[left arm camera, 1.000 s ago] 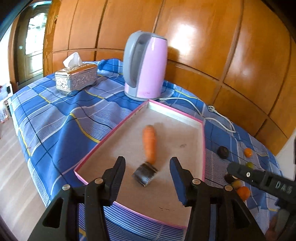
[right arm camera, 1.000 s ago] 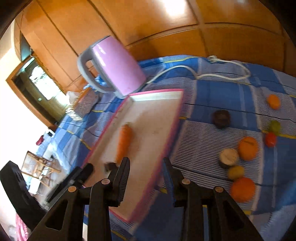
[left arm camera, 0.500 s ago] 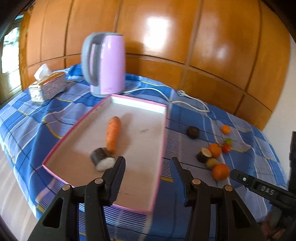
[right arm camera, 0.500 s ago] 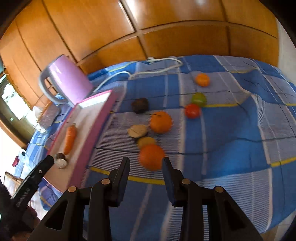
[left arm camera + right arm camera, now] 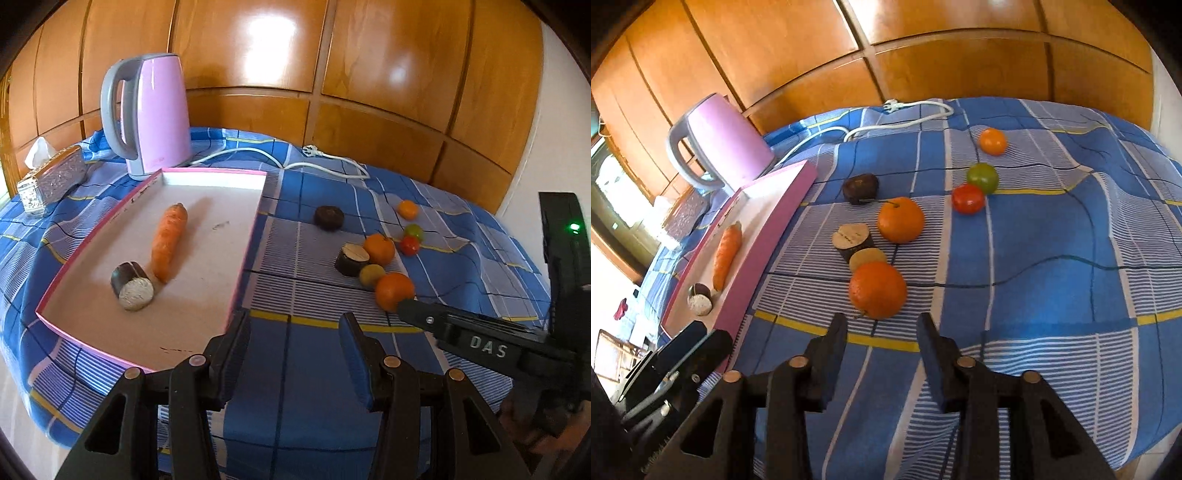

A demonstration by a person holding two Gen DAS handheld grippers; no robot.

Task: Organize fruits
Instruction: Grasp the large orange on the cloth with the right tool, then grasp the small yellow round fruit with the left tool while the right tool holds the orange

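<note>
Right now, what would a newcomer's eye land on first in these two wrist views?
Probably the big orange on the blue checked cloth, just ahead of the right gripper, whose empty jaws have just been opening. Behind it lies a loose cluster of smaller fruits. Next, the pink-rimmed tray to the left, holding a carrot and a dark cut piece, with the pink kettle standing behind it.
</note>
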